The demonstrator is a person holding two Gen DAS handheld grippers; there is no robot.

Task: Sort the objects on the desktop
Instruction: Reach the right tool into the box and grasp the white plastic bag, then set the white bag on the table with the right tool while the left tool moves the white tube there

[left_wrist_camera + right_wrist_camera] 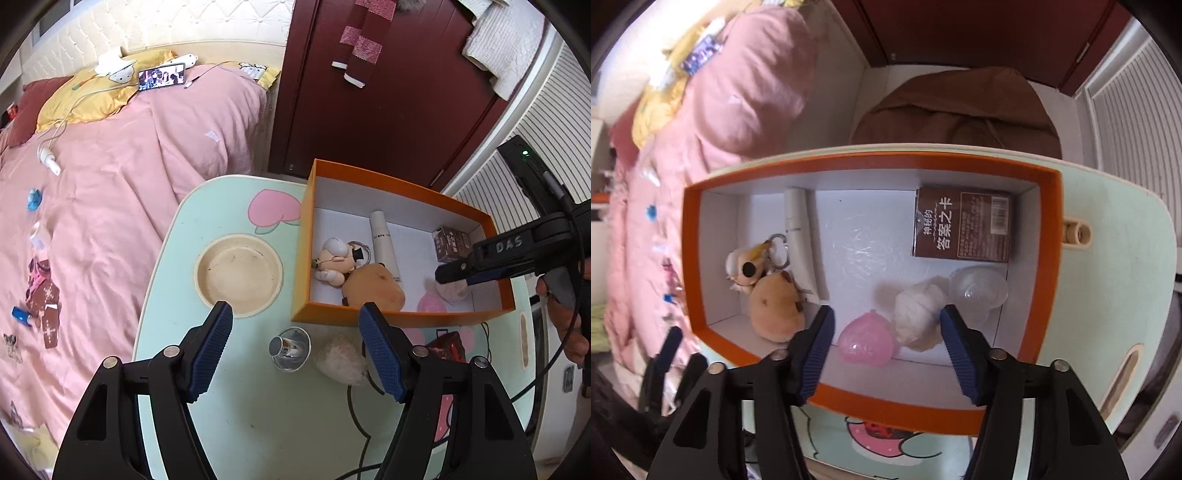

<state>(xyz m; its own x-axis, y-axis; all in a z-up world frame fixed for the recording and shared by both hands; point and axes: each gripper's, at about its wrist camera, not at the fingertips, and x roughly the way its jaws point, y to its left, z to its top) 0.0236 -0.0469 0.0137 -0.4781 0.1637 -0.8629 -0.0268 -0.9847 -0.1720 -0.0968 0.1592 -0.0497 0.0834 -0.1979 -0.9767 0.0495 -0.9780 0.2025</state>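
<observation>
Right gripper [886, 325] hangs open over the box [871, 160], above the soft white puff [918, 314] near its front wall. Light, squashy: pinch its middle. Left gripper [295, 325] open, empty, above the table's [177, 258] front edge.

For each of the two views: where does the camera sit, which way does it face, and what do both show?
Left wrist: on the left gripper, looking down at the green table, its open jaws over a clear cup; the right gripper and a hand show at right.
Right wrist: on the right gripper, looking steeply down into the orange box, its jaws empty.
Shared: the box, brown plush, brown carton.
</observation>
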